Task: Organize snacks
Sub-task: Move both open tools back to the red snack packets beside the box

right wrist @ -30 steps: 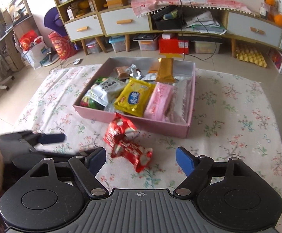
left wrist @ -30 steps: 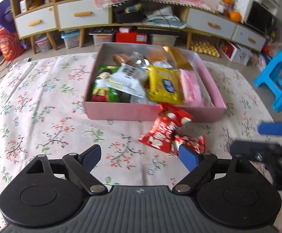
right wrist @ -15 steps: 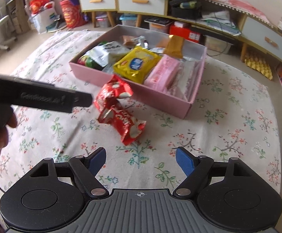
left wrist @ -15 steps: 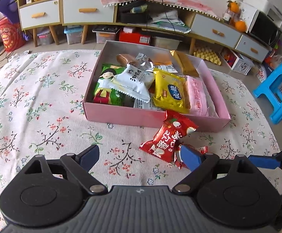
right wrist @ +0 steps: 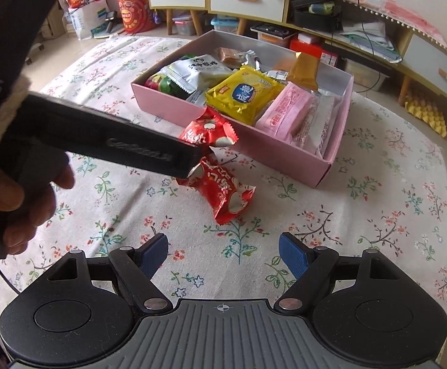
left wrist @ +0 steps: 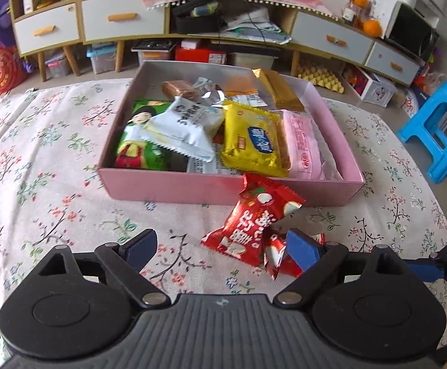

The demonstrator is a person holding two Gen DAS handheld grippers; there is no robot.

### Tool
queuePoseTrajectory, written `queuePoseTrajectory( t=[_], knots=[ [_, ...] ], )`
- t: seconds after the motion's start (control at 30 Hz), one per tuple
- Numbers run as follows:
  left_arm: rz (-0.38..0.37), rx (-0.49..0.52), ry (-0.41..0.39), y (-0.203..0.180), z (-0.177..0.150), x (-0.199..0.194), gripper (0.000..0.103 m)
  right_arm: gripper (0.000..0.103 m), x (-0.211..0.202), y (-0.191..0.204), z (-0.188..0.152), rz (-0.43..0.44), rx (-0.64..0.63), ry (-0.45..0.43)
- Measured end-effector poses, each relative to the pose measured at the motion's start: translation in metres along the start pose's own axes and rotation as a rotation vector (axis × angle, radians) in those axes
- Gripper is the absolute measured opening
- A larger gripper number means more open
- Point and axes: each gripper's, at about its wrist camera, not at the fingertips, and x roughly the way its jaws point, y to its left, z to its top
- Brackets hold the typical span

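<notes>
A pink box (left wrist: 223, 189) (right wrist: 285, 150) holds several snack packets: green, white, yellow, pink and gold. Two red snack packets lie on the floral cloth in front of it; one (left wrist: 254, 218) (right wrist: 208, 130) leans on the box wall, the other (left wrist: 277, 253) (right wrist: 223, 190) lies flat. My left gripper (left wrist: 223, 246) is open, low over the cloth, its right finger beside the flat packet. My right gripper (right wrist: 223, 250) is open and empty, a little short of the flat packet. The left gripper's body crosses the right wrist view (right wrist: 115, 144).
The floral cloth (left wrist: 38, 184) covers the surface. Behind stand a low cabinet with drawers (left wrist: 115, 21) and floor clutter. A blue stool (left wrist: 441, 129) stands at the right. The right gripper's finger (left wrist: 423, 269) shows at the left wrist view's right edge.
Both grippers have moved forward toward the red packets. The left gripper's right finger has come up beside the flat packet. The packets and box have not moved.
</notes>
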Motion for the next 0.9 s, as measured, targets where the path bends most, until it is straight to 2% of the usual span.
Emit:
queuePoseTrajectory(
  t=[0.3,0.57,0.67,0.7,0.8,0.9],
  knots=[
    [0.003,0.015,-0.020,-0.001,0.000,0.014,0.089,0.081,0.007,0.000,0.000,-0.014,0.004,0.021],
    [-0.001,0.030,-0.017,-0.005,-0.001,0.015,0.079,0.081,0.011,0.000,0.001,-0.019,0.005,0.025],
    [-0.030,0.006,-0.008,-0.002,0.000,0.015,0.061,0.081,0.011,0.001,0.001,-0.022,0.002,0.027],
    [-0.036,-0.002,-0.004,-0.001,0.000,0.014,0.050,0.081,0.011,0.001,0.001,-0.023,0.003,0.027],
    [-0.018,0.001,-0.001,-0.001,-0.001,0.014,0.044,0.081,0.011,0.000,0.001,-0.026,0.005,0.026],
    [0.004,-0.007,0.000,0.001,-0.001,0.013,0.033,0.081,0.012,-0.001,0.001,-0.030,0.007,0.027]
  ],
)
